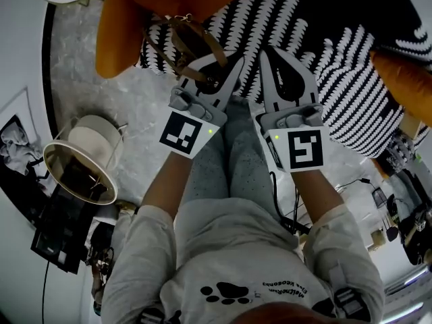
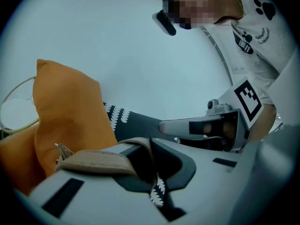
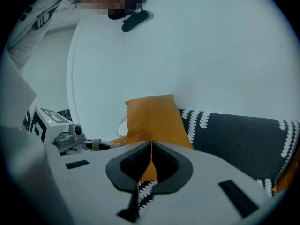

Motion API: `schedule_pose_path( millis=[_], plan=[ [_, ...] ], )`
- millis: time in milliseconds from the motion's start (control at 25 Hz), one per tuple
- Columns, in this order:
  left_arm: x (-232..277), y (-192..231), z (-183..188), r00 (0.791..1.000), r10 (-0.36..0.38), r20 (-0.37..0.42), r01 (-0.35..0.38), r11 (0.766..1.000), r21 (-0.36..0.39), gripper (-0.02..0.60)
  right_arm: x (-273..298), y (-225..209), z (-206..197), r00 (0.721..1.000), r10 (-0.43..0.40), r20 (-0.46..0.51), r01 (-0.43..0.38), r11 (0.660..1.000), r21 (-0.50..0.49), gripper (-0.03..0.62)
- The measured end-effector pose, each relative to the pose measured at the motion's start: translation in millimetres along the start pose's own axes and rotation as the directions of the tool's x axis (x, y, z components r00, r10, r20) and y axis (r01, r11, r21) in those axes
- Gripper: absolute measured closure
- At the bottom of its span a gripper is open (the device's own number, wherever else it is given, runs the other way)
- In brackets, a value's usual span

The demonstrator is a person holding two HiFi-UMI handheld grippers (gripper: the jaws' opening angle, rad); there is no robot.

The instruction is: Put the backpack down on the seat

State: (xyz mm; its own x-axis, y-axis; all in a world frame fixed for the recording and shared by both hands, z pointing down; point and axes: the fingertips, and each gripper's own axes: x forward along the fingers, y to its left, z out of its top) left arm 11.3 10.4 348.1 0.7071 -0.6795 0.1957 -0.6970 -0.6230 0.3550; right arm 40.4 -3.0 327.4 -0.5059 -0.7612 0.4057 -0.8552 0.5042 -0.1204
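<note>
We see two hands held out over a black seat (image 1: pixel 337 39) with white marks on it. Each hand holds a grey tool.

The left gripper (image 1: pixel 217 73) is squeezed tight on a brown strap (image 1: pixel 196 42). The strap lies over one jaw and goes down into the crack between the two jaws. It has a little metal buckle on it.

The strap belongs to the orange backpack (image 1: pixel 115 39). The backpack is at the far left end of the seat, just past the left gripper. In the right gripper view it stands up tall in front of the white wall. We cannot tell if its bottom sits on the seat.

The right gripper (image 1: pixel 278 63) is just beside the left one, on its right. Its jaws are pressed together and there is nothing between them. It does not touch the strap or the backpack.

An orange cushion (image 1: pixel 405 73) lies on the right side of the seat, well apart from the backpack.

Under the hands we see grey trousers and a white shirt with a black paw print (image 1: pixel 226 292). On the grey floor (image 1: pixel 135 106), to the left, stands a round thing with a gold rim (image 1: pixel 81 167).
</note>
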Motion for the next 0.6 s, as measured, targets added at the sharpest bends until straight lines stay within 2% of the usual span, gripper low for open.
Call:
schedule_pose_path(
  millis=[320, 600],
  plan=[
    [28.7, 5.4, -23.6, 0.999, -0.026, -0.031, 0.027, 0.999, 0.020, 0.561, 7.8, -18.9, -23.3, 0.999, -0.035, -0.040, 0.034, 0.999, -0.027, 0.560],
    [41.8, 11.7, -46.1, 0.998, -0.020, -0.060, 0.020, 1.000, -0.002, 0.561, 16.3, -25.2, -42.1, 0.998, -0.051, -0.048, 0.051, 0.999, 0.007, 0.560]
  ],
)
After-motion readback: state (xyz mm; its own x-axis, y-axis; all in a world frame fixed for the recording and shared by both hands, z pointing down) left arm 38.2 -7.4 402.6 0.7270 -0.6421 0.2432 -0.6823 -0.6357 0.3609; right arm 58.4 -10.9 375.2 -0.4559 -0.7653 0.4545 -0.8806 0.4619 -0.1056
